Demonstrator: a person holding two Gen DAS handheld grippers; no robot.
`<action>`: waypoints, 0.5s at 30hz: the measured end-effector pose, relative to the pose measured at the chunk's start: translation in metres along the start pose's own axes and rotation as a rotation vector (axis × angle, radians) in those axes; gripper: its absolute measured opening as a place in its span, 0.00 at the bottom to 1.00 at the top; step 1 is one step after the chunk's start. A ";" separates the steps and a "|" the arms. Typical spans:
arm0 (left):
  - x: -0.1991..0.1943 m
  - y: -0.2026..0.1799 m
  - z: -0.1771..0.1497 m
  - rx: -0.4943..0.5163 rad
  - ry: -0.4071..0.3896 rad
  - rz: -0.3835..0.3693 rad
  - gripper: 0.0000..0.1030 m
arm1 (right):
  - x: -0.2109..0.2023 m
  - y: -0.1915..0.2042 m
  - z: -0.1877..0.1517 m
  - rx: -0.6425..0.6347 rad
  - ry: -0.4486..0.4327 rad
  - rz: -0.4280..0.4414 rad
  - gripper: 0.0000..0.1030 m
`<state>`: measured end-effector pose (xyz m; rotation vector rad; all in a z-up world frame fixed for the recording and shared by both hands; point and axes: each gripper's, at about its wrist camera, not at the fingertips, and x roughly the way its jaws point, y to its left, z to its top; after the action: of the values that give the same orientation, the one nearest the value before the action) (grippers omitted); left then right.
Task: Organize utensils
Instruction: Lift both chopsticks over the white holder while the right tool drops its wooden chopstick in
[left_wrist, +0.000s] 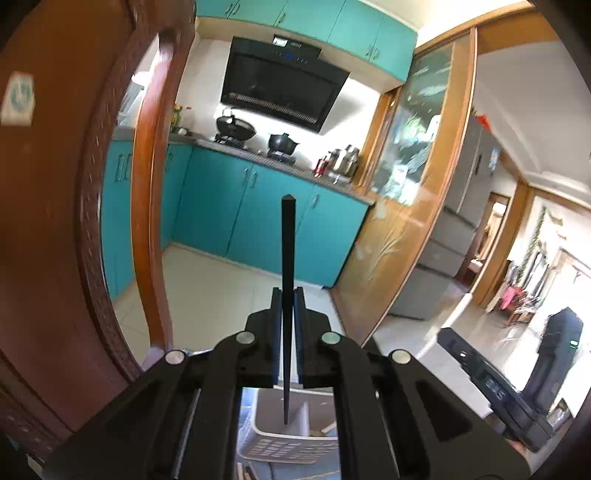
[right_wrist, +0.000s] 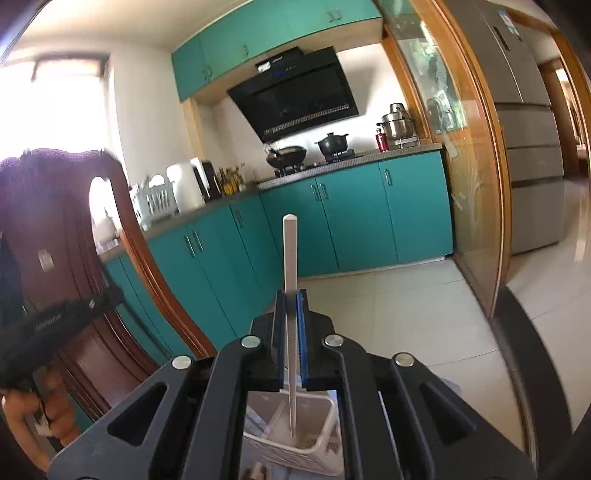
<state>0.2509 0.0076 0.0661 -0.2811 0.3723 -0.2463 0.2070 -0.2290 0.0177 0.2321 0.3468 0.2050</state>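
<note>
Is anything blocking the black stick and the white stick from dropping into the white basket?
Nothing visible does. The black chopstick in the left gripper and the white chopstick in the right gripper each hang tip-down over the open top of the white basket.

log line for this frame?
left: shut on black chopstick | right: shut on white chopstick | both tips over basket

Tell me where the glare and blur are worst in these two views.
Left wrist view: doorframe edge smeared by motion, bright room at right washed out; black chopstick sharp. Right wrist view: window blown out with purple fringing, white chopstick crisp; both bend lines fisheye-style.
</note>
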 end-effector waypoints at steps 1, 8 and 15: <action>0.011 -0.001 -0.009 0.011 0.019 0.014 0.07 | 0.000 0.001 -0.008 -0.017 0.014 -0.002 0.06; 0.042 -0.001 -0.054 0.086 0.117 0.077 0.07 | 0.006 0.005 -0.037 -0.070 0.078 -0.001 0.06; 0.030 -0.001 -0.066 0.121 0.114 0.090 0.07 | -0.009 -0.008 -0.044 -0.036 0.055 0.014 0.17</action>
<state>0.2525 -0.0164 -0.0019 -0.1311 0.4794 -0.1964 0.1838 -0.2301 -0.0220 0.1937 0.3961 0.2314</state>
